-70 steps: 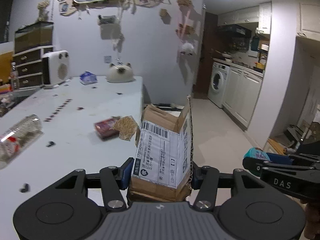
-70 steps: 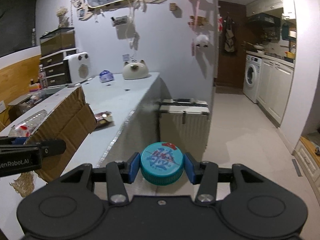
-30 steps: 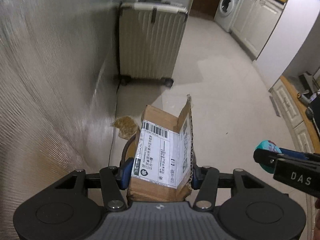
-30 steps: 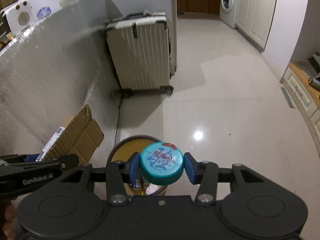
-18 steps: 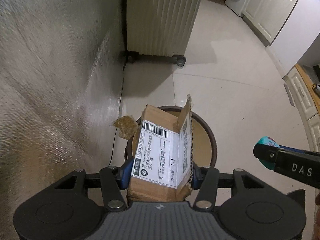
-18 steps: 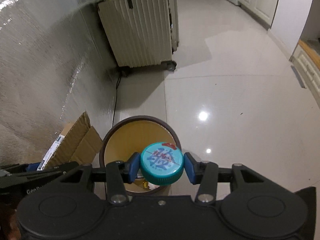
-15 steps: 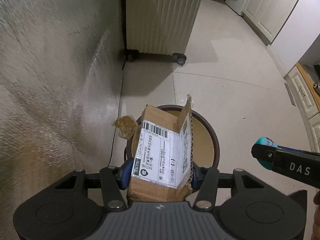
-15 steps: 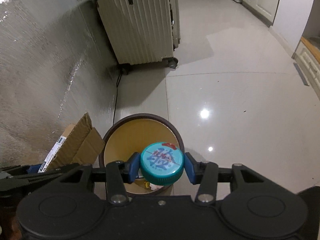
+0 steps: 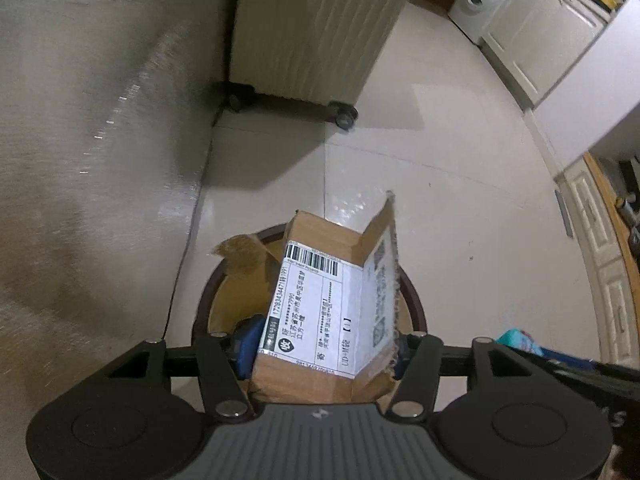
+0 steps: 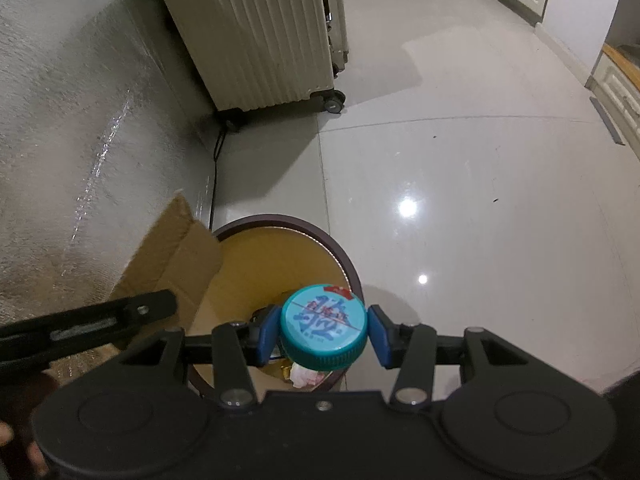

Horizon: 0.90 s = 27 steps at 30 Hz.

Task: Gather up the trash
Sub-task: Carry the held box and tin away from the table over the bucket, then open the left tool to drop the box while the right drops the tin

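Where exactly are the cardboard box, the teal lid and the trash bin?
cardboard box [image 9: 320,312], left wrist view, white shipping label.
teal lid [image 10: 323,327], right wrist view, printed top.
trash bin [image 10: 280,225], right wrist view, far rim.

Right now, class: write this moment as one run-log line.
left hand-held gripper: opening, cardboard box between jaws | right hand-held gripper: holds teal-capped container | both above bin

Cardboard box [image 9: 328,312] above the bin [image 10: 340,256], bottle cap [image 10: 323,327] over its right rim, suitcase [image 10: 256,36] behind
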Each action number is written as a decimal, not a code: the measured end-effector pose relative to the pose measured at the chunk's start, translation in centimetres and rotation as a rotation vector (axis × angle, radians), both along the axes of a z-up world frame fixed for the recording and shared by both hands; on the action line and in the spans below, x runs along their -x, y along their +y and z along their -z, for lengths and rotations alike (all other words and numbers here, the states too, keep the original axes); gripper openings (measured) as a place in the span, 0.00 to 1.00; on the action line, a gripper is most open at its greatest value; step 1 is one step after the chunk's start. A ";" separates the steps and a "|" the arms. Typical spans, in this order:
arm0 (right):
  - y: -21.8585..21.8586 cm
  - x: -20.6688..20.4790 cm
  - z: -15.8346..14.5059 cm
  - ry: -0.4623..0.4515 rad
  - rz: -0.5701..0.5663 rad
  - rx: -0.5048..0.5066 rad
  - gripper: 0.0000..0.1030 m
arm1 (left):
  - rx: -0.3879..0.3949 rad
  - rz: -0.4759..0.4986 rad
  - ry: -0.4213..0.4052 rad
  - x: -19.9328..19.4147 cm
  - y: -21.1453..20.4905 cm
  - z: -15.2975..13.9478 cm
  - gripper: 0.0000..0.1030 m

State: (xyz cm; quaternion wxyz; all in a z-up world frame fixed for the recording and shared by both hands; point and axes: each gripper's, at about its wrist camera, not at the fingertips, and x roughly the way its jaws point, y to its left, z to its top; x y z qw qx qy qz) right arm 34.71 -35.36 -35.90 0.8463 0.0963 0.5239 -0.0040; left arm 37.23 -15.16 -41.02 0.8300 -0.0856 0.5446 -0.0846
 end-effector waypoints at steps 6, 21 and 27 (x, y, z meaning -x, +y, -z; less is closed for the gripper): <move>-0.3 -1.3 1.5 0.020 0.020 -0.028 0.47 | -0.111 0.042 0.048 0.1 -0.4 2.8 0.83; 1.9 -3.2 4.3 0.029 -0.033 -0.054 0.78 | -0.224 0.036 0.147 1.5 2.2 2.4 0.94; 1.5 -2.1 4.2 0.045 -0.059 -0.007 0.92 | -0.231 0.030 0.155 2.0 2.7 1.3 1.00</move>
